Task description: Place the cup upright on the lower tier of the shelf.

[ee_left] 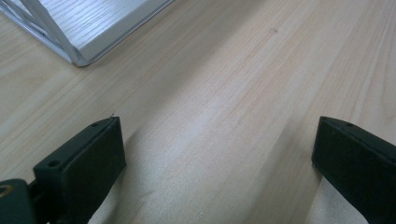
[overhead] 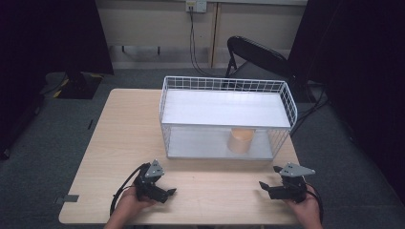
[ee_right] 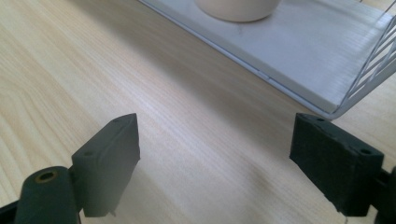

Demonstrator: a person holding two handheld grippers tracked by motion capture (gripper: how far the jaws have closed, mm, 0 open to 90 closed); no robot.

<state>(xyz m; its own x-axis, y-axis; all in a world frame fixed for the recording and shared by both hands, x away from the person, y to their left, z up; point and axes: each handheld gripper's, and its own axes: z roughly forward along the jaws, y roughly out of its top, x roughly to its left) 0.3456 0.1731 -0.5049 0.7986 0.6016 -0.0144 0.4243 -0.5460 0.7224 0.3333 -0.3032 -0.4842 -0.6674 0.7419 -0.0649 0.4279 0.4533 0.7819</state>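
Note:
A white wire rack [overhead: 286, 102] with two white shelves stands at the middle back of the wooden table [overhead: 124, 138]. On its lower shelf [ee_right: 303, 51], right of centre, sits a tan cup [overhead: 240, 140], whose base [ee_right: 238, 7] also shows in the right gripper view. My left gripper [overhead: 167, 190] is held near the front edge, left of centre, open over bare wood [ee_left: 217, 149], with the rack's corner [ee_left: 88, 28] ahead of it. Front right, my right gripper [overhead: 270, 176] is open and empty [ee_right: 215, 149], a short way in front of the rack.
A black folding chair [overhead: 258, 55] stands behind the table, beyond the rack. Dark panels [overhead: 52, 33] flank both sides of the room. Bare tabletop lies left of the rack and along the front edge between the two hands.

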